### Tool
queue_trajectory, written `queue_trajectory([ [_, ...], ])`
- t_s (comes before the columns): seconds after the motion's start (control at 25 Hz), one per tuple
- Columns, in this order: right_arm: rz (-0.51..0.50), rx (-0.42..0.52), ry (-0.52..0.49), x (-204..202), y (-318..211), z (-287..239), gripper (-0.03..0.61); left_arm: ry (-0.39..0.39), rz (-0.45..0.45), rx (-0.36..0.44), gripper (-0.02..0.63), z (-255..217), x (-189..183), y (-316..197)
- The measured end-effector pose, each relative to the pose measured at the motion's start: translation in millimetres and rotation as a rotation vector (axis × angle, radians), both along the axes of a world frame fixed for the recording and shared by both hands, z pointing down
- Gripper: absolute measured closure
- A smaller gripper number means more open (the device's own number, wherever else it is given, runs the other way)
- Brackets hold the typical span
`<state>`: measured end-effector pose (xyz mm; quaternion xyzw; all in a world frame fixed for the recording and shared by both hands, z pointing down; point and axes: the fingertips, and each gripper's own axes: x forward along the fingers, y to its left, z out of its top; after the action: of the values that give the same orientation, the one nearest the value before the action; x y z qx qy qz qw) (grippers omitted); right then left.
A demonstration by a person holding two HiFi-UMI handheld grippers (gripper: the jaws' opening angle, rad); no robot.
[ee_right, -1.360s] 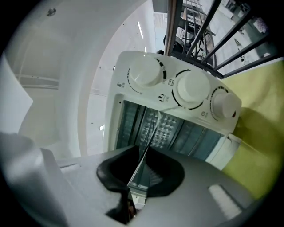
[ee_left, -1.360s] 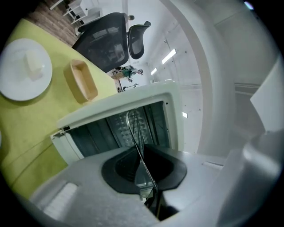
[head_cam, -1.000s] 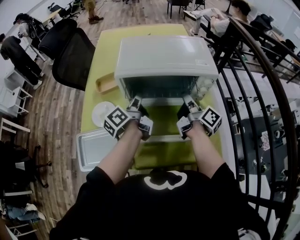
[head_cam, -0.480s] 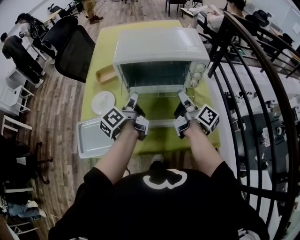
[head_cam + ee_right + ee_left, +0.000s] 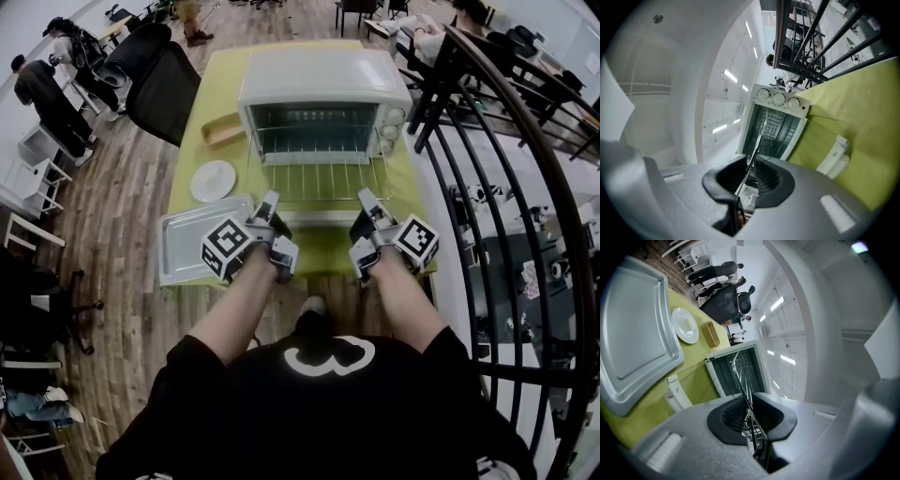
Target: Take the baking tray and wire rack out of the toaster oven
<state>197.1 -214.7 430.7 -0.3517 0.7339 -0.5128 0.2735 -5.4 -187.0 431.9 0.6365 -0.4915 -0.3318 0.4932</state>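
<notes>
The wire rack [image 5: 319,178] lies level between the mouth of the white toaster oven [image 5: 319,89] and my two grippers, above the lowered oven door [image 5: 319,221]. My left gripper [image 5: 269,202] is shut on the rack's near left edge, and my right gripper [image 5: 367,200] is shut on its near right edge. In the left gripper view the rack's wire [image 5: 740,380] runs edge-on between the dark pads [image 5: 729,416]. The right gripper view shows that wire [image 5: 757,138] pinched the same way. The silver baking tray [image 5: 187,244] rests on the yellow-green table, left of my left gripper.
A white plate [image 5: 213,180] and a small wooden dish [image 5: 220,129] sit left of the oven. A black metal railing [image 5: 487,187] curves close along the table's right side. Office chairs [image 5: 159,84] and people stand at the far left.
Both grippers have drawn back toward me with the rack, which has slid out of the oven cavity over the door. The baking tray has stayed put.
</notes>
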Motion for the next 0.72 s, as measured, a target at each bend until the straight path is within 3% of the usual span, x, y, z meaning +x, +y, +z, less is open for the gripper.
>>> queue_trajectory([
  [0.32,-0.043,0.011,0.004,-12,72,12,0.529,-0.006,-0.031,0.009,0.572,10,-11,79],
  [0.72,-0.145,-0.009,0.006,-83,140,16,0.525,-0.013,-0.111,-0.028,0.572,15,-78,162],
])
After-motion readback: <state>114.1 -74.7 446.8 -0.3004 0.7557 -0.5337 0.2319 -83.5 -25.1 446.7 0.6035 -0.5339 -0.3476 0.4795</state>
